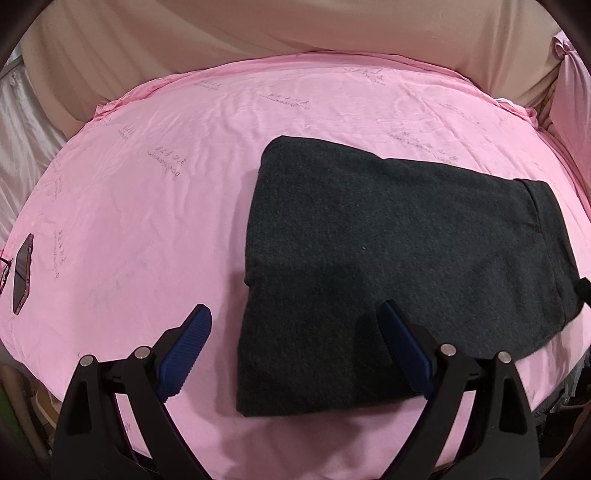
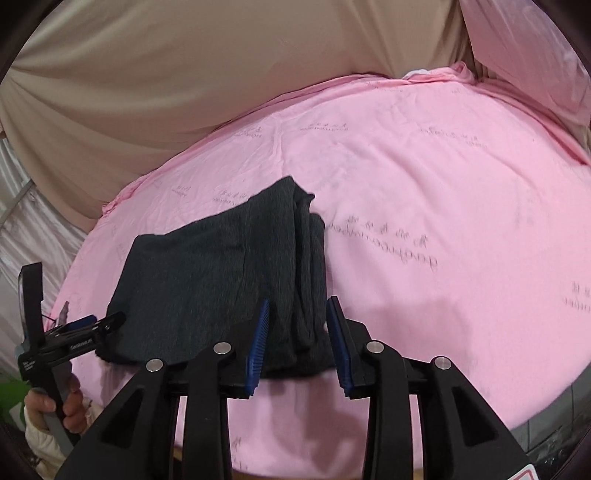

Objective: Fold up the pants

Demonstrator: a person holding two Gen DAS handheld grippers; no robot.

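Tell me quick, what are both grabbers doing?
Left gripper: open, holding nothing, above the folded dark grey knit pants.
Right gripper: open, pads apart, pants not pinched.

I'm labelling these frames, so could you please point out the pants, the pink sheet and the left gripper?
pants point(image 1: 388, 258), left wrist view, centre of folded fabric.
pink sheet point(image 1: 147, 221), left wrist view, bare area.
left gripper point(image 1: 291, 347), left wrist view, midway between fingertips.

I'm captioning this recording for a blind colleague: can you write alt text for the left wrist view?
Dark grey pants, folded into a compact rectangle, lie flat on a pink sheet printed with faint script. The left gripper hovers above their near edge, its blue-padded jaws wide apart and holding nothing. Beige fabric drapes behind the sheet.
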